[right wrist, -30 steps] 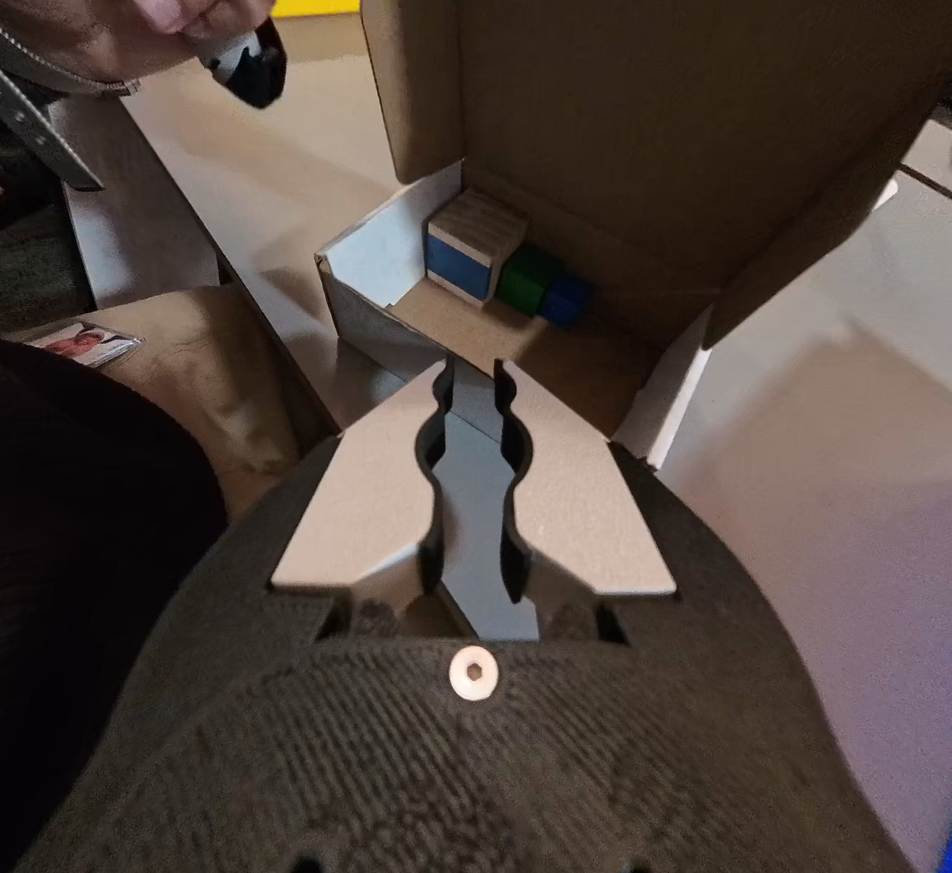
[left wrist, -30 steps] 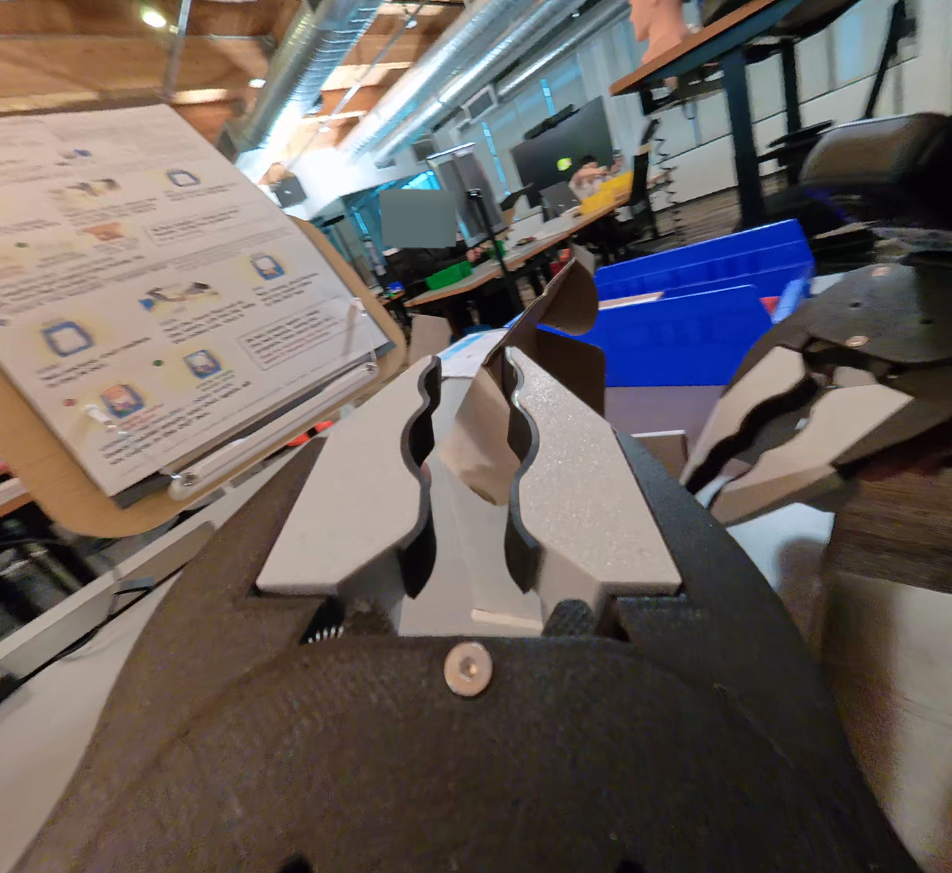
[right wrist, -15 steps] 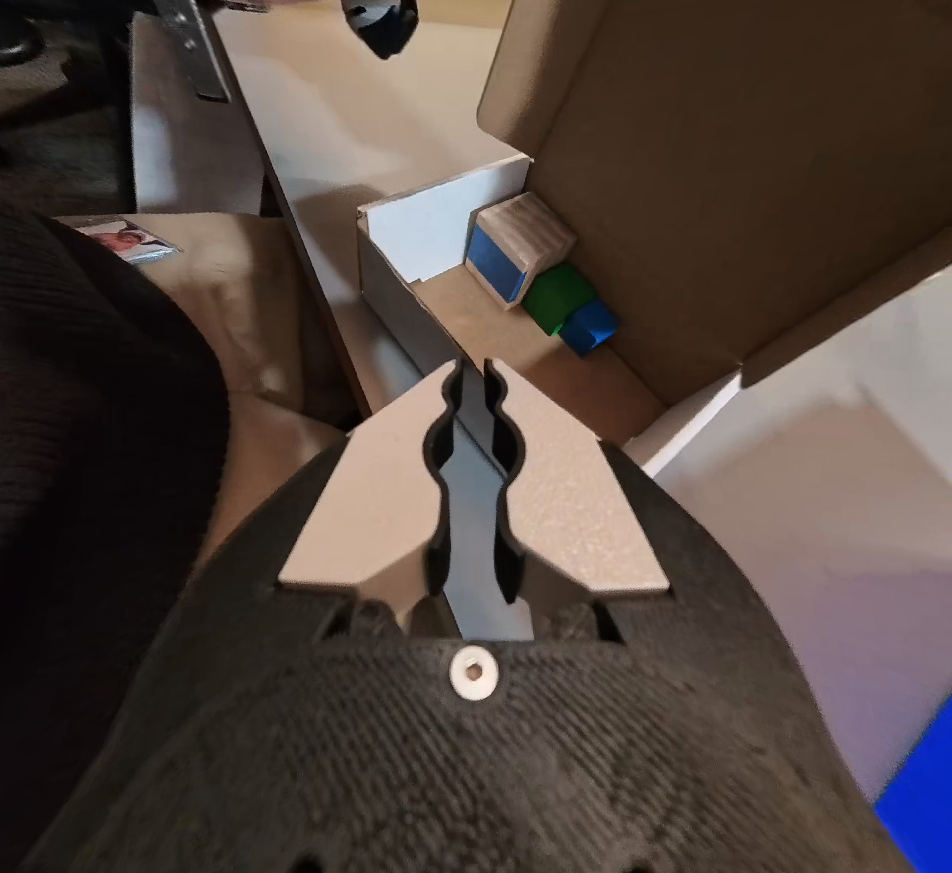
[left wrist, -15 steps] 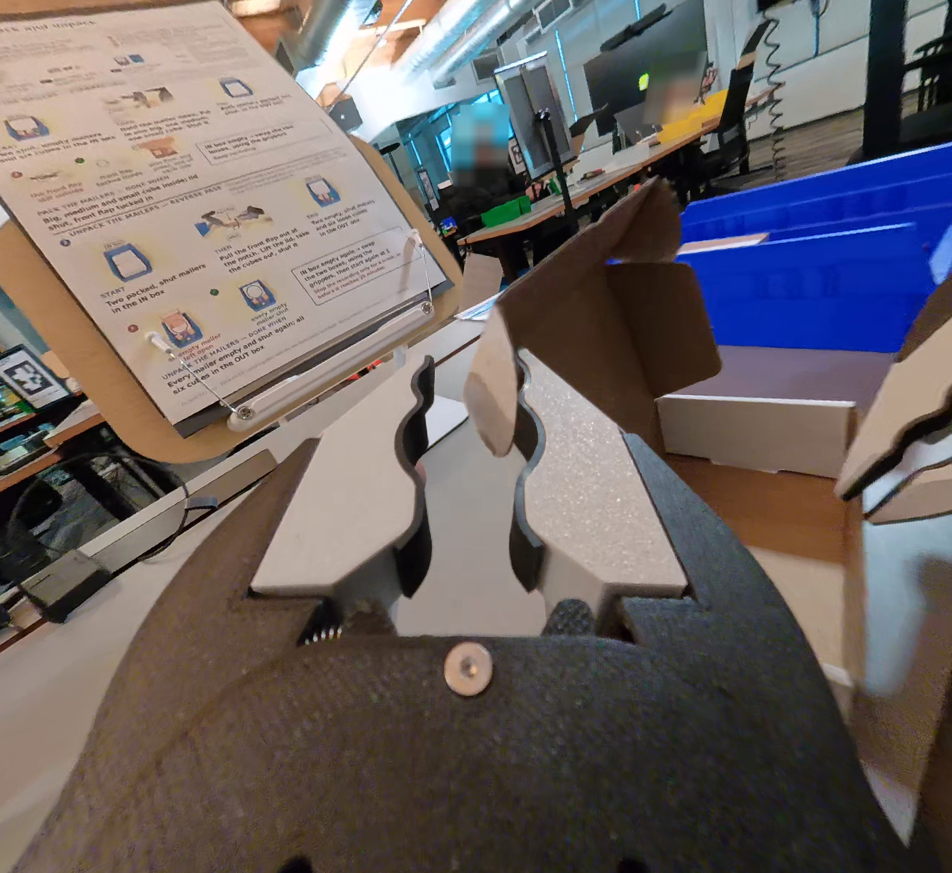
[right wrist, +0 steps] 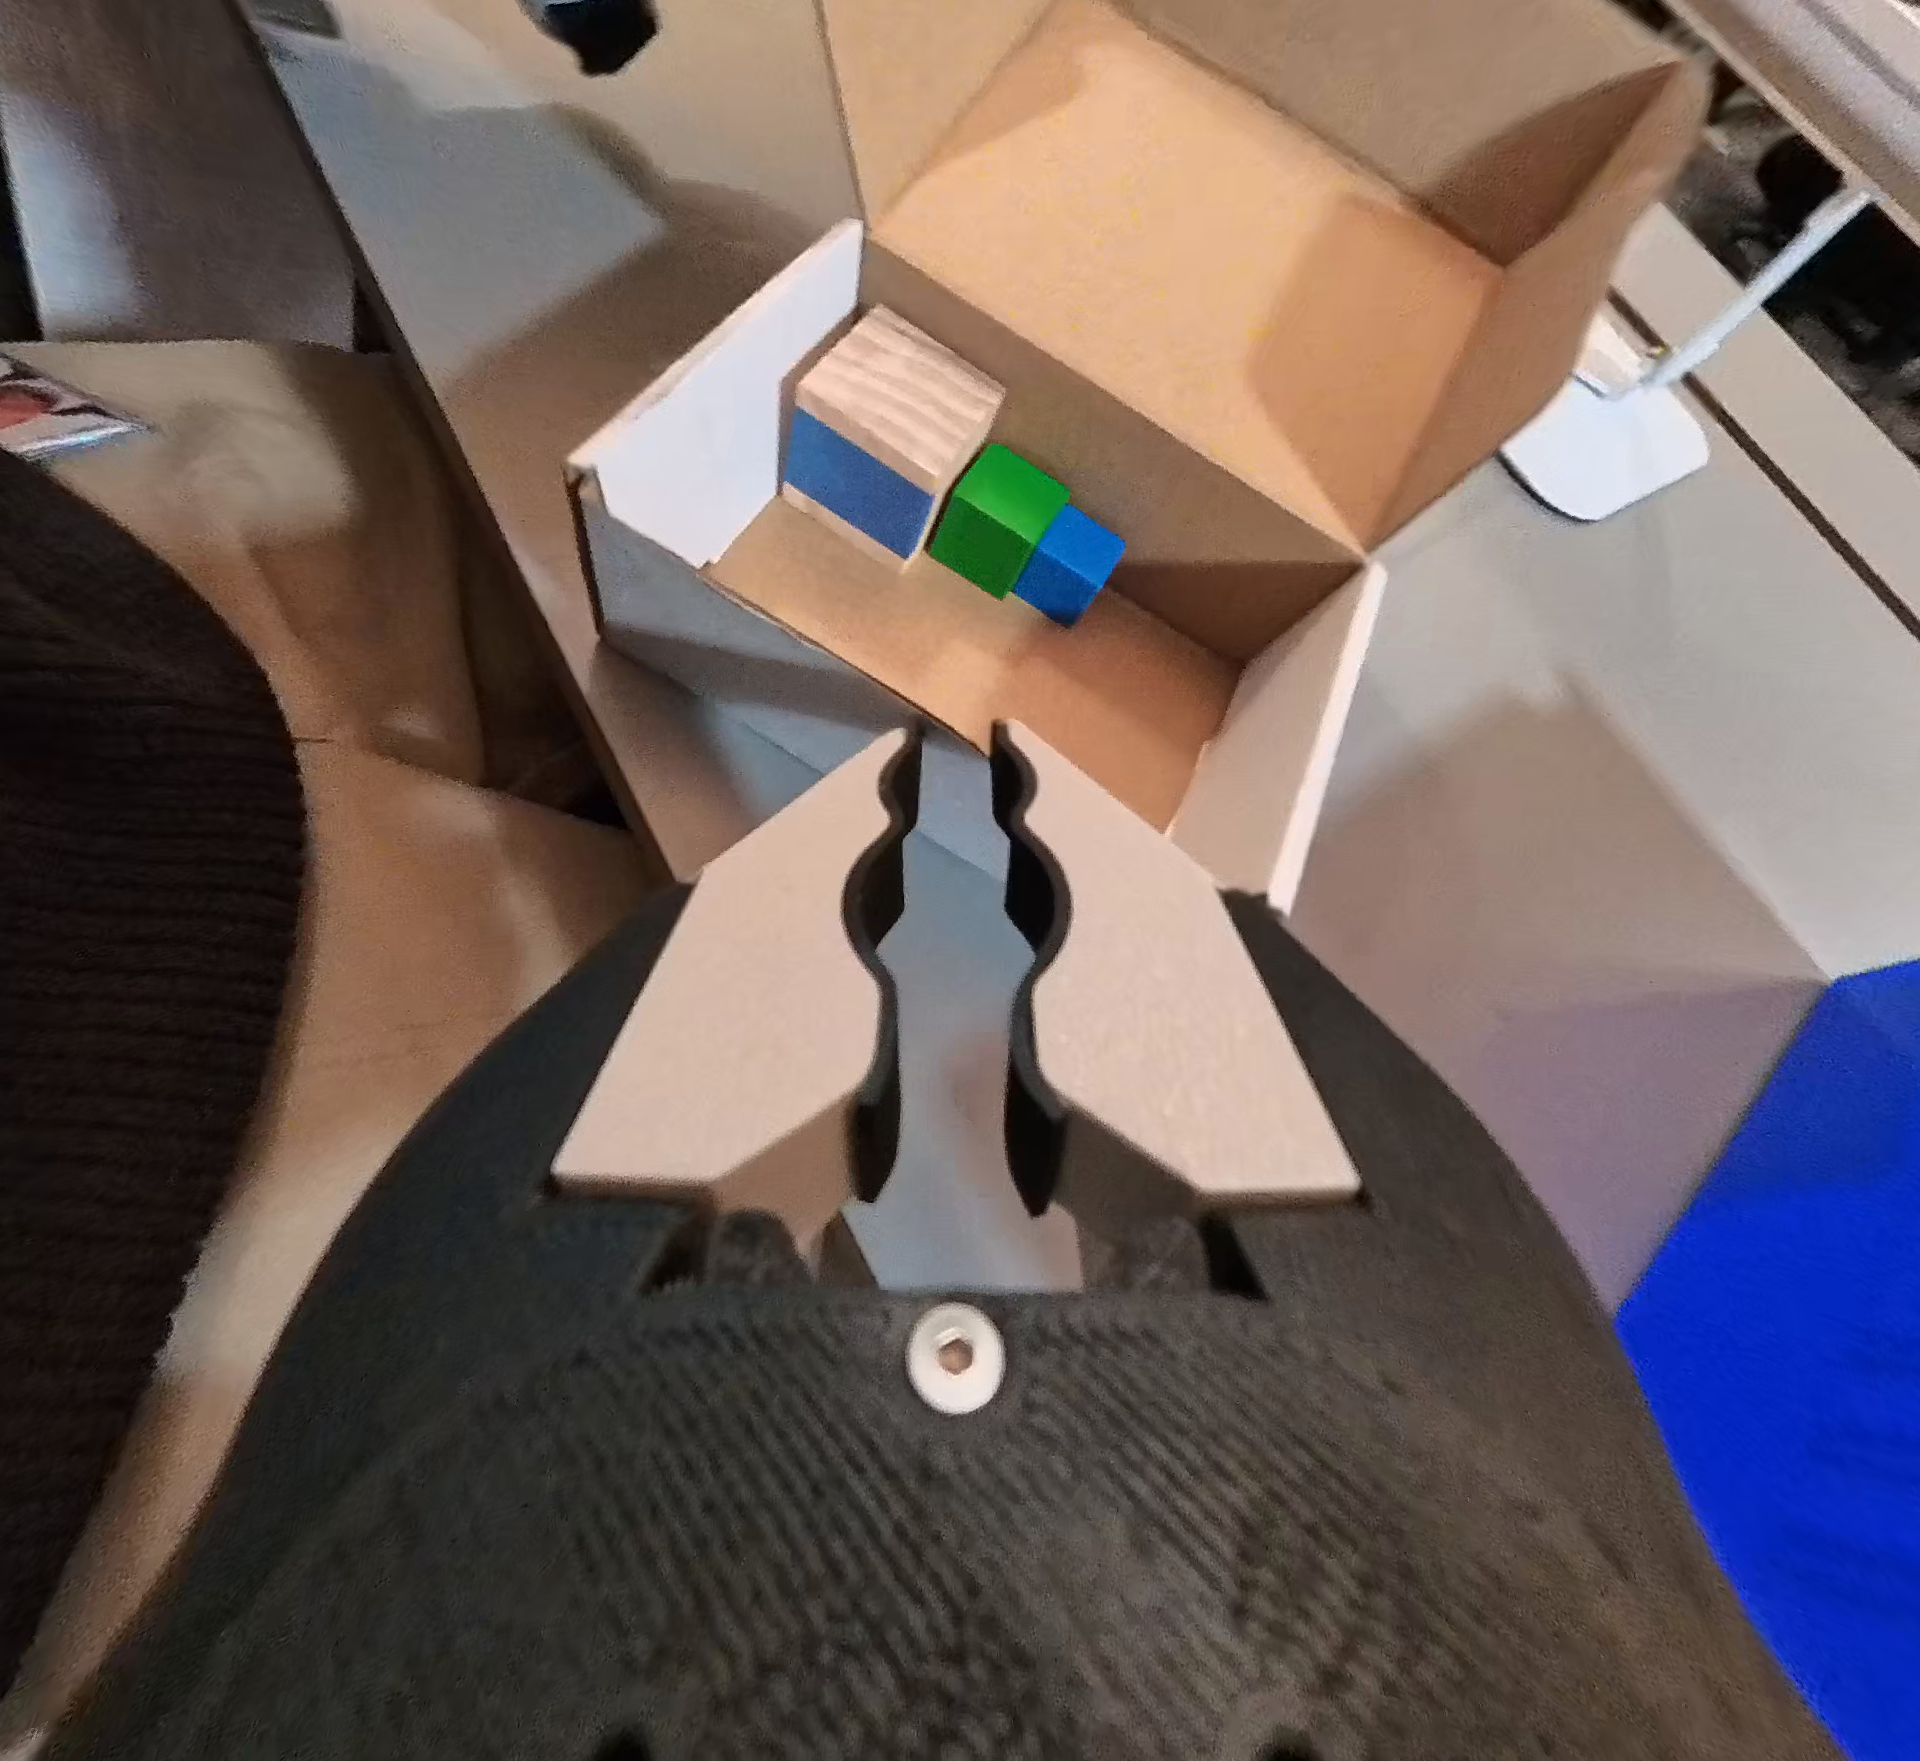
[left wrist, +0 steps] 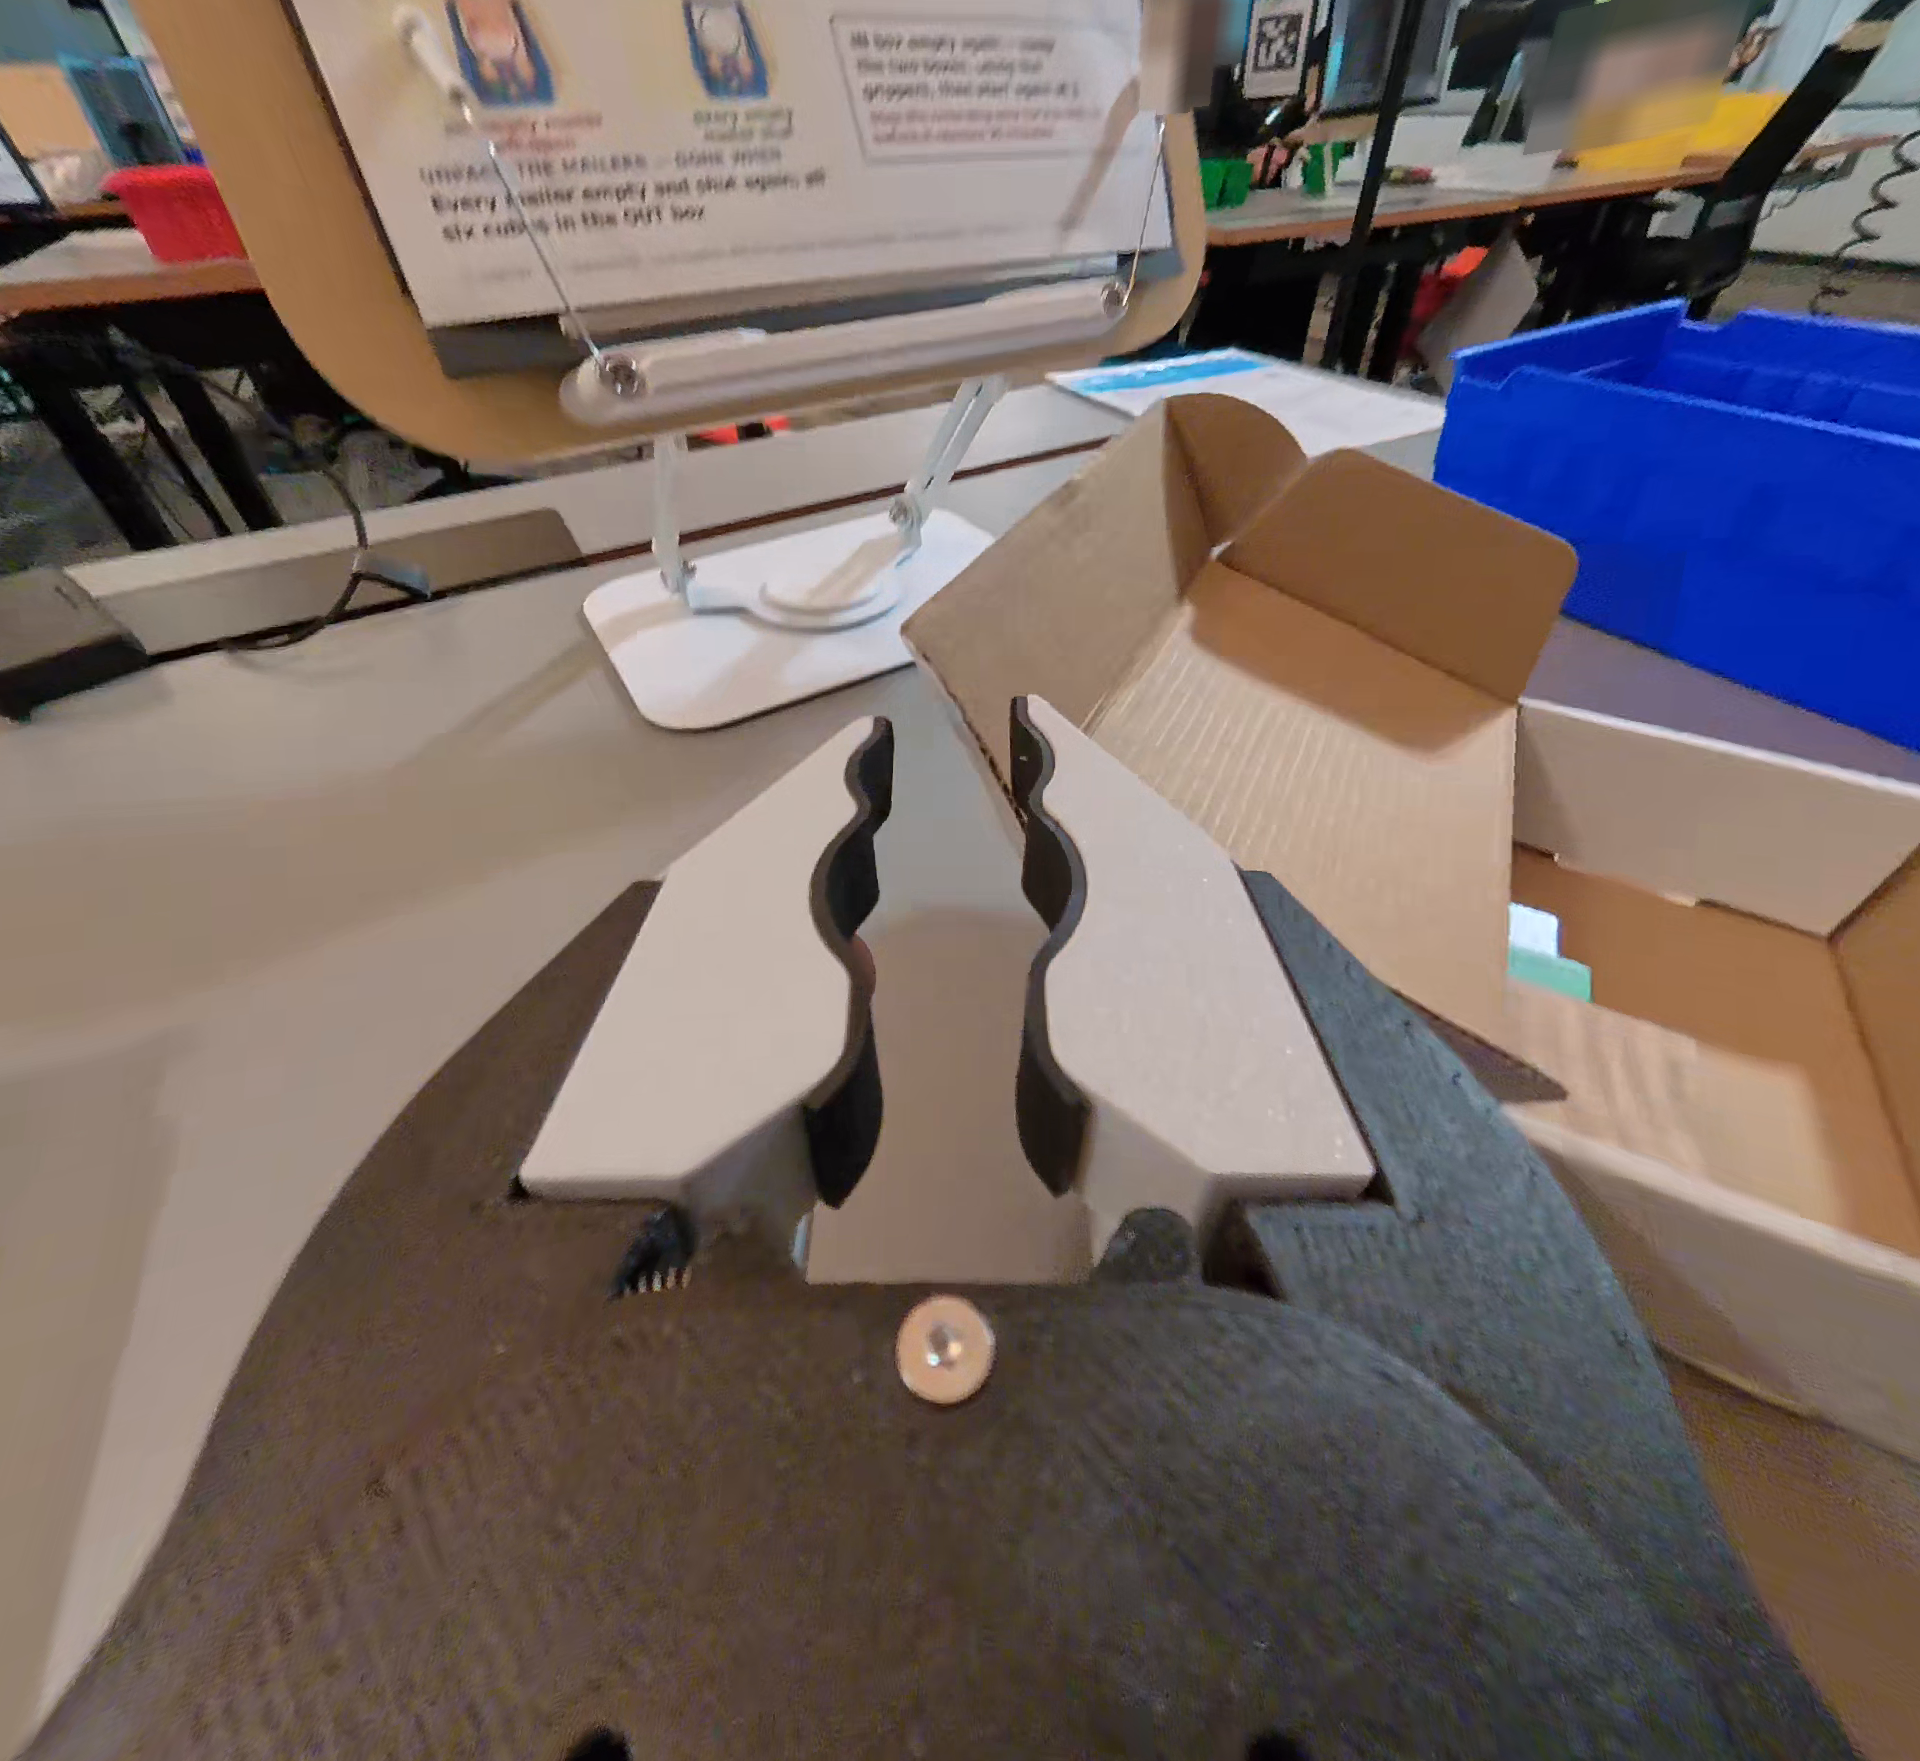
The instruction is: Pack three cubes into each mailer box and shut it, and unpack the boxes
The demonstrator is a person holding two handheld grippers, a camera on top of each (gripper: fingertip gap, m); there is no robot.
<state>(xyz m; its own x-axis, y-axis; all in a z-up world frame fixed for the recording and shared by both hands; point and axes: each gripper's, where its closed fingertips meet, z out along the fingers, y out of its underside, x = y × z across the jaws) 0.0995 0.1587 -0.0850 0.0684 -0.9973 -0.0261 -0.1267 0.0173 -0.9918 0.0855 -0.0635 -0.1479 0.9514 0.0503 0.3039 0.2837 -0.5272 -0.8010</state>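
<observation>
Grey table [right wrist: 1558,776], open mailer box [right wrist: 1195,277], three cubes [right wrist: 997,516]

Left wrist view: low over the table [left wrist: 312,838], facing almost level along its fingers toward the document stand [left wrist: 790,610] and far desks, mailer box [left wrist: 1299,776] near right. Right wrist view: higher, tilted steeply down, close above the same box [right wrist: 1143,277] (three cubes visible inside). Shared: the open box, stand base [right wrist: 1600,444], blue bin [left wrist: 1704,506] at right.

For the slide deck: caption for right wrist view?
Open right gripper at open cardboard mailer box holding three cubes.
</observation>
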